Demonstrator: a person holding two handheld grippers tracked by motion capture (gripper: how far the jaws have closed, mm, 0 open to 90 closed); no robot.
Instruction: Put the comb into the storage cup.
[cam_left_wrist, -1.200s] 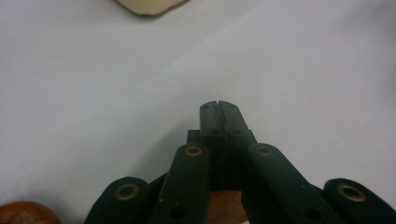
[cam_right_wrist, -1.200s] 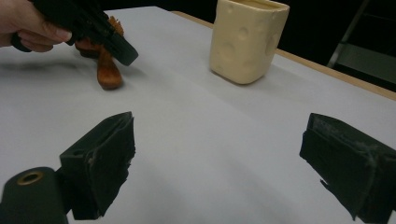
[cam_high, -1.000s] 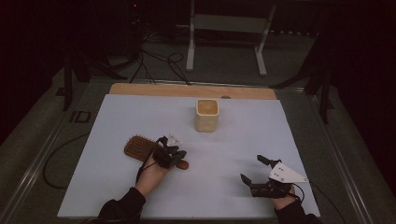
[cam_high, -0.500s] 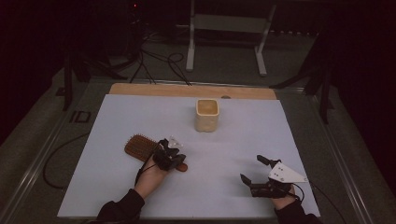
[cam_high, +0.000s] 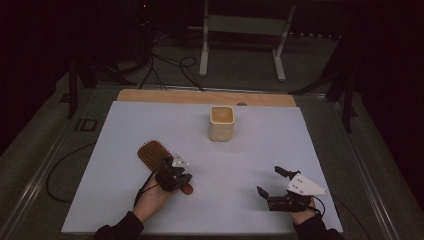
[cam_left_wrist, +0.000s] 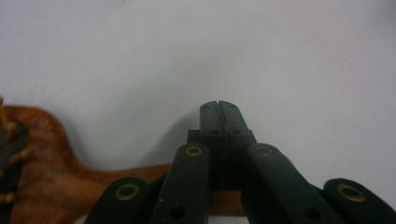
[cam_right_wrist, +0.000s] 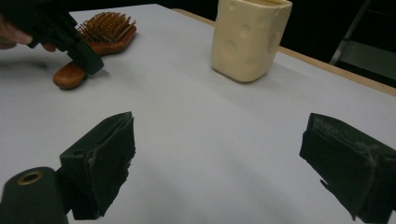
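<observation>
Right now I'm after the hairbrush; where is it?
In the high view the hairbrush lies left of centre on the white table, its handle under the shut left tool, cup beyond.

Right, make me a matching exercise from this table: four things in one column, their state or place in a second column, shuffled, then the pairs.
Things:
1. hairbrush
2. cup
3. left gripper
4. right gripper

States:
A. jaws wide apart, nothing between them
B. lies flat, bristles up
C. jaws shut together over the brush handle
D. stands upright near the table's far edge

Pairs: 1-B, 2-D, 3-C, 4-A
</observation>
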